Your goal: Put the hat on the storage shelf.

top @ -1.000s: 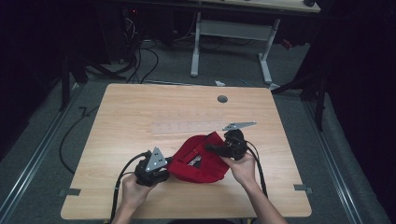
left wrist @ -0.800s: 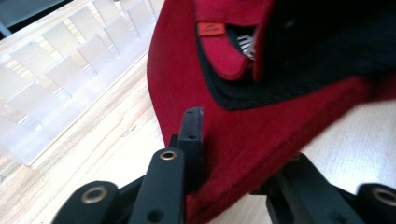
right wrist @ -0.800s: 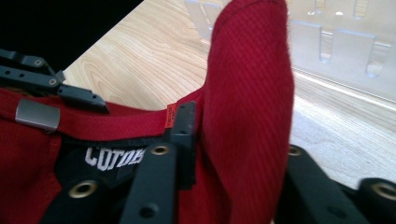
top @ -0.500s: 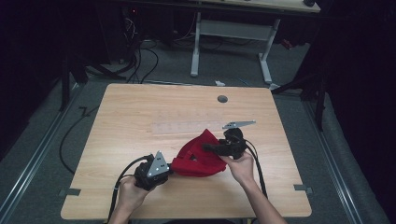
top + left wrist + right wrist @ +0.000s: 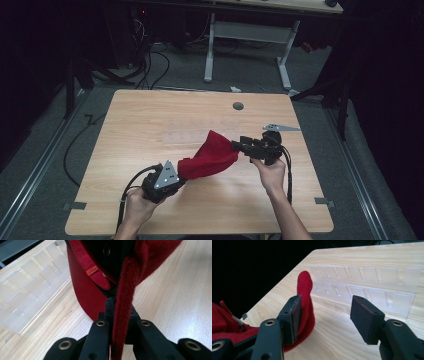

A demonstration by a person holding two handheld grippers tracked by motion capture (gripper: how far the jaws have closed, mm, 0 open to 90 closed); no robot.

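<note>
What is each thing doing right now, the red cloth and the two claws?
Red cloth: bunched, one end lifted off the table, pinched at its left end.
Left claw: shut on the red cloth's edge.
Right claw: open, jaws just opening, cloth beside one pad, not squeezed.
Clear plastic rack: lying flat on the table.

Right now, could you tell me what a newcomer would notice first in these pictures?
The red cloth, bright against the pale wooden table, hangs stretched between the two grippers near the front edge. The left gripper is clamped on a folded edge of it, while the right gripper has just been opening, the cloth lying against one of its fingers. A clear plastic rack lies flat mid-table.
</note>
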